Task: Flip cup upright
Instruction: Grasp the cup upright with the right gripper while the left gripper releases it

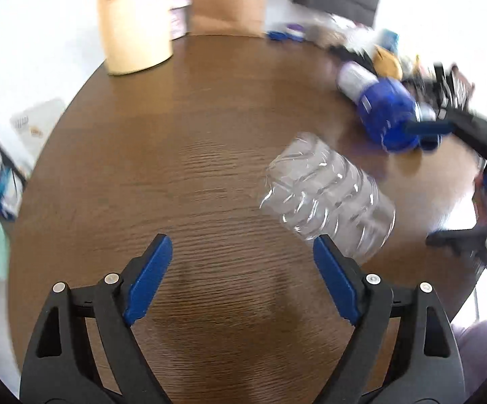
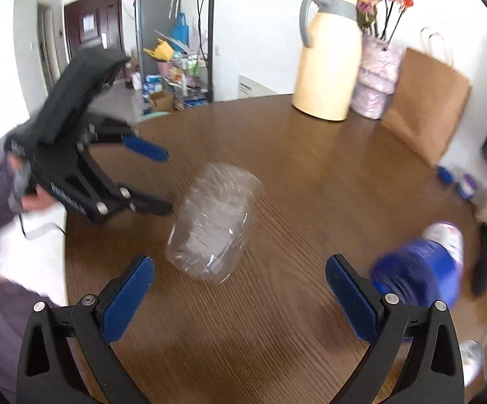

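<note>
A clear ribbed plastic cup (image 1: 327, 195) lies on its side on the round brown wooden table (image 1: 193, 134). In the left wrist view it sits just beyond my left gripper's right finger. My left gripper (image 1: 241, 249) is open and empty. In the right wrist view the cup (image 2: 213, 222) lies ahead between the two grippers, blurred. My right gripper (image 2: 240, 269) is open and empty, just short of the cup. The left gripper (image 2: 162, 178) shows there at the left, open, held by a hand.
A blue and white bottle (image 2: 425, 262) lies on its side at the right, also in the left wrist view (image 1: 381, 107). A cream thermos jug (image 2: 327, 64), a vase of flowers (image 2: 376, 77) and a brown paper bag (image 2: 425, 101) stand at the table's far edge. Clutter lies at the far right.
</note>
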